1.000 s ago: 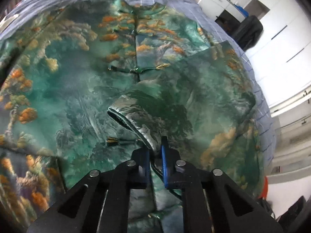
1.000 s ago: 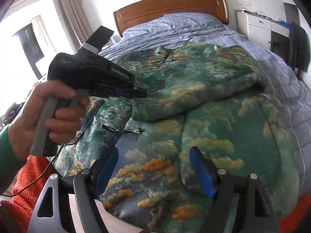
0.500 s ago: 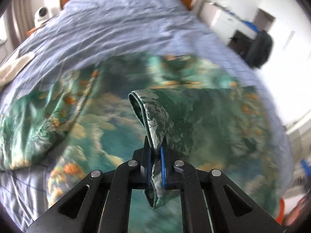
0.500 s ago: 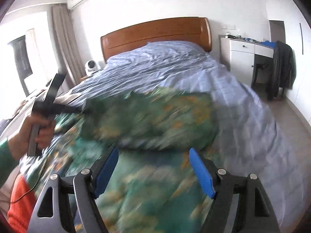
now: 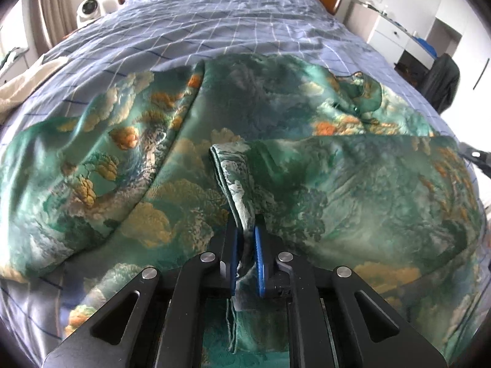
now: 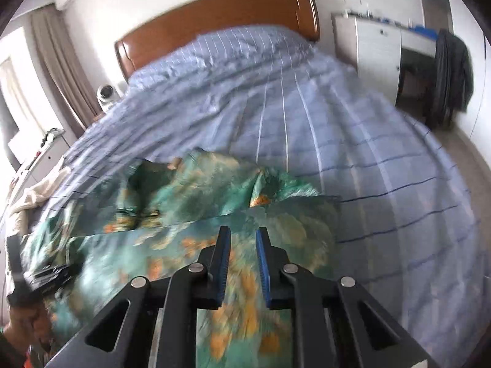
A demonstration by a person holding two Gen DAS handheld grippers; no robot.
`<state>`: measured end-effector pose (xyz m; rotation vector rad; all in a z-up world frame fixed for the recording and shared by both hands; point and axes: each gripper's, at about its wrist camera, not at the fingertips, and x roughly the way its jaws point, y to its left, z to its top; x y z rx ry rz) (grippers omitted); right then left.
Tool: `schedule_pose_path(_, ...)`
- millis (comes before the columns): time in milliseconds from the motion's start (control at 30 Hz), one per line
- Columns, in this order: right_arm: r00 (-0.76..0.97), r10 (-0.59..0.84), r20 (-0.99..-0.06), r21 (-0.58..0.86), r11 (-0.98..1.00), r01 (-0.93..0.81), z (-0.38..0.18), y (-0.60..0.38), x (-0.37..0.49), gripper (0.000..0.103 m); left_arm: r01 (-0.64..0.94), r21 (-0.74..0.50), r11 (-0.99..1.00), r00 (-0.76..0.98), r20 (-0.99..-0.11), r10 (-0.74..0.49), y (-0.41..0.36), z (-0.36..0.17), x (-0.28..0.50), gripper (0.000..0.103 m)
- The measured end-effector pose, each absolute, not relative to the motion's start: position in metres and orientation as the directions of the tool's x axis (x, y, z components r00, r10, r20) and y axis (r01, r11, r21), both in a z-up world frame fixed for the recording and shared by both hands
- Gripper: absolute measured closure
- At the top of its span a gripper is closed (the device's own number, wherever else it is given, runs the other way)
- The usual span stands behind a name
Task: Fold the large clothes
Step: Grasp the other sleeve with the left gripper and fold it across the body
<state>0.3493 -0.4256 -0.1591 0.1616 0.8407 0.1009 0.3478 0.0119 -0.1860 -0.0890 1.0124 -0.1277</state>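
Beyond the spread garment (image 5: 353,184), the bed's (image 5: 233,24) checked cover lay open up to the headboard (image 6: 214,21); a cabinet (image 6: 377,49) flanked its right side.

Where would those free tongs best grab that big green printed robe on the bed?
Probably the robe at its folded right edge, coming in from the bare bedspread side. The edge lies flat and exposed, nothing covering it, so the right tongs could slide under and pinch.

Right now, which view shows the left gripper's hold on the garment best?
The left wrist view: sharp, with the left gripper shut on a fold of the garment. The right wrist view is blurred and shows only that gripper's dark body at its left edge.
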Motion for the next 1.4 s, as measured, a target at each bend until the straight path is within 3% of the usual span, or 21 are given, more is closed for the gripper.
schedule_pose_path(133,0.512,0.179,-0.84,0.221,0.975,0.02,-0.221,-0.426,0.377,0.089,0.071,-0.125,0.99,0.537,-0.831,-0.144,0.011,-0.191,0.344,0.095)
schedule_pose_path(333,0.531,0.187,-0.827,0.235,0.972,0.025,-0.217,-0.429,0.358,0.088,0.073,-0.133,0.988,0.552,-0.82,-0.151,0.013,-0.195,0.343,0.094)
schedule_pose_path(667,0.502,0.223,-0.835,0.187,0.975,-0.122,-0.194,-0.412,0.264,0.088,0.071,-0.135,0.988,0.57,-0.808,-0.151,0.014,-0.196,0.34,0.094)
schedule_pose_path(900,0.477,0.191,-0.858,0.168,0.982,-0.09,-0.234,-0.405,0.275,0.089,0.073,-0.107,0.992,0.582,-0.803,-0.129,0.009,-0.198,0.338,0.094)
schedule_pose_path(1400,0.525,0.144,-0.839,0.116,0.989,-0.086,-0.237,-0.402,0.268,0.089,0.071,-0.114,0.991,0.587,-0.798,-0.134,0.01,-0.198,0.336,0.092)
